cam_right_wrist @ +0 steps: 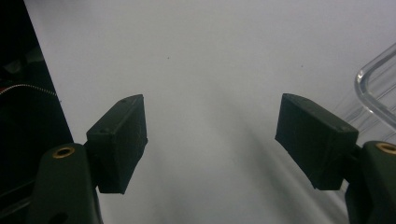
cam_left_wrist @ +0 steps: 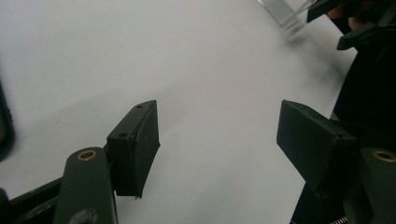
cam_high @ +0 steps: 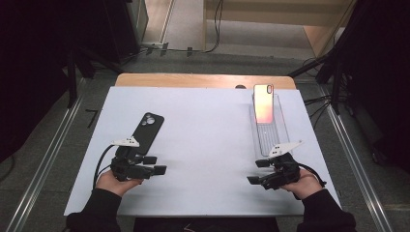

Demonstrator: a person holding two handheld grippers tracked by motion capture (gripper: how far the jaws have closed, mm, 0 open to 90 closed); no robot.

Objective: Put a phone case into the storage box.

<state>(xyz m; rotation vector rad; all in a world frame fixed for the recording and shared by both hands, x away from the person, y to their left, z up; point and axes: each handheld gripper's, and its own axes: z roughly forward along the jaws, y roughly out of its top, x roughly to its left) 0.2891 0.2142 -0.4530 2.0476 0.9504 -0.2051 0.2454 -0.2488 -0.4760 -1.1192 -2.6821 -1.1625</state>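
Note:
A black phone (cam_high: pixel 147 130) lies camera side up on the white sheet (cam_high: pixel 208 145), at the left. Just below it my left gripper (cam_high: pixel 155 165) points to the right, open, with only bare sheet between its jaws (cam_left_wrist: pixel 217 126). The phone's edge (cam_left_wrist: pixel 4 126) shows at the far left of the left gripper view. A pink-orange phone (cam_high: pixel 263 103) rests in the far end of a clear tray (cam_high: pixel 271 133) at the right. My right gripper (cam_high: pixel 257 171) sits below the tray's near end, pointing left, open and holding nothing (cam_right_wrist: pixel 210 121). The tray's rim (cam_right_wrist: pixel 373 88) is beside its right jaw.
The sheet covers a wooden table (cam_high: pixel 203 79). Dark stands and cables (cam_high: pixel 319 101) line both sides on the floor. In the left gripper view the tray's corner (cam_left_wrist: pixel 287 11) and the right gripper (cam_left_wrist: pixel 348 25) show far off.

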